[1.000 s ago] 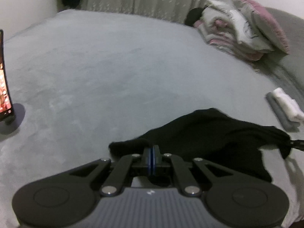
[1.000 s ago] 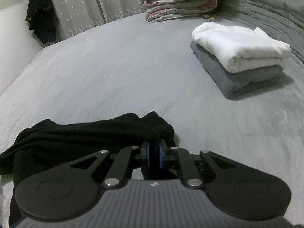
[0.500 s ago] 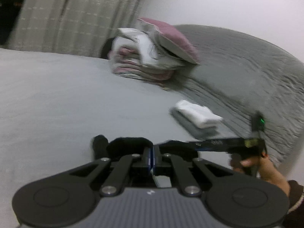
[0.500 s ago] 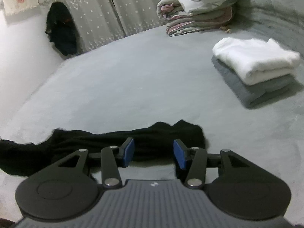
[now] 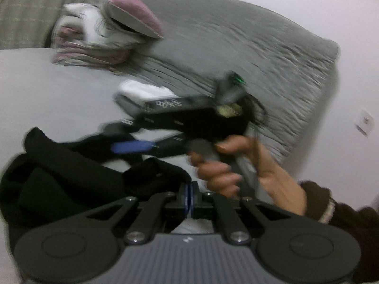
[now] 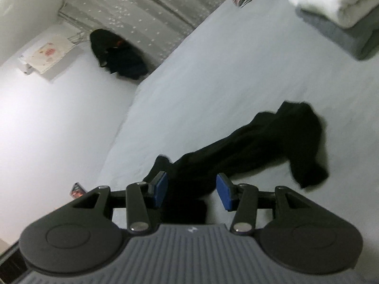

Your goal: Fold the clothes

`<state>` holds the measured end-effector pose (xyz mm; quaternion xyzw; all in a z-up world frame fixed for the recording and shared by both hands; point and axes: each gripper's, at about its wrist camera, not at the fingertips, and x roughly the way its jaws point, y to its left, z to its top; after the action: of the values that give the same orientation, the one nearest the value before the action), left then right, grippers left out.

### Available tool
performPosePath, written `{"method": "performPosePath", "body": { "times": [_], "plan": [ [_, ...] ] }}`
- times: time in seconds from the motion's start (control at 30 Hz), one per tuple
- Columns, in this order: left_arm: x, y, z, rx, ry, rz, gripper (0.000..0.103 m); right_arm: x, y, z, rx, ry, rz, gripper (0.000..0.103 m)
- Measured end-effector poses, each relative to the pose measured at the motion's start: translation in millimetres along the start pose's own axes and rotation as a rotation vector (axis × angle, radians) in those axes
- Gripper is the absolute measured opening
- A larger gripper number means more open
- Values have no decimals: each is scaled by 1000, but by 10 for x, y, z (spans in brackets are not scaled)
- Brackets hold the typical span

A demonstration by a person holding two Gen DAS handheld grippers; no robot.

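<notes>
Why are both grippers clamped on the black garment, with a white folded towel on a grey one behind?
Only the left gripper is clamped on the black garment. The right wrist view shows the right gripper open, its blue pads apart. The white folded towel does sit on the grey one.

Wide open grey bed (image 6: pixel 213 75) all around the black garment (image 6: pixel 272 142), clear running toward the curtain (image 6: pixel 142 7) side. Beyond the garment toward the headboard (image 5: pixel 248 47), the white-on-grey folded stack (image 6: pixel 331 11) blocks that corner, and the heap of bedding (image 5: pixel 99 35) sits further back against the curtain. In the left wrist view the right gripper (image 5: pixel 132 146) and the hand (image 5: pixel 227 165) holding it sit just over the garment's near end, crowding that side. A phone (image 6: pixel 77 189) stands at the bed's far edge.
</notes>
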<state>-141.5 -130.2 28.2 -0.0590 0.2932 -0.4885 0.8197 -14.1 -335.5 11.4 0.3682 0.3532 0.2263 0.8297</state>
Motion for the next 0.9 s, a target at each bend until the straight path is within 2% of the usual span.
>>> {"method": "performPosePath", "body": {
  "times": [0.2,0.33,0.5,0.6,0.63,0.67,0.77,0.87,0.9],
  "plan": [
    [173,-178,-47,28,42,-138,2,-57,-37,-65,37,51,56,50],
    [205,-246,-102,42,63,-206,2,-119,-106,-112,45,83,20,50],
    [239,-220,-158,57,126,-231,3,-295,-187,-215,17,83,-60,50],
    [240,-147,-150,63,158,-220,20,-418,-242,-263,7,74,-89,50],
    [234,-122,-134,67,160,-208,34,-453,-260,-275,8,69,-92,50],
    [228,-97,-118,71,162,-195,41,-489,-279,-289,9,64,-95,50],
    [211,1,-44,78,171,-157,49,-575,-329,-319,12,43,-105,50],
    [176,137,74,97,161,-78,60,-604,-398,-337,9,33,-120,50],
    [173,204,131,100,155,-44,60,-597,-394,-332,6,35,-124,50]
  ]
}}
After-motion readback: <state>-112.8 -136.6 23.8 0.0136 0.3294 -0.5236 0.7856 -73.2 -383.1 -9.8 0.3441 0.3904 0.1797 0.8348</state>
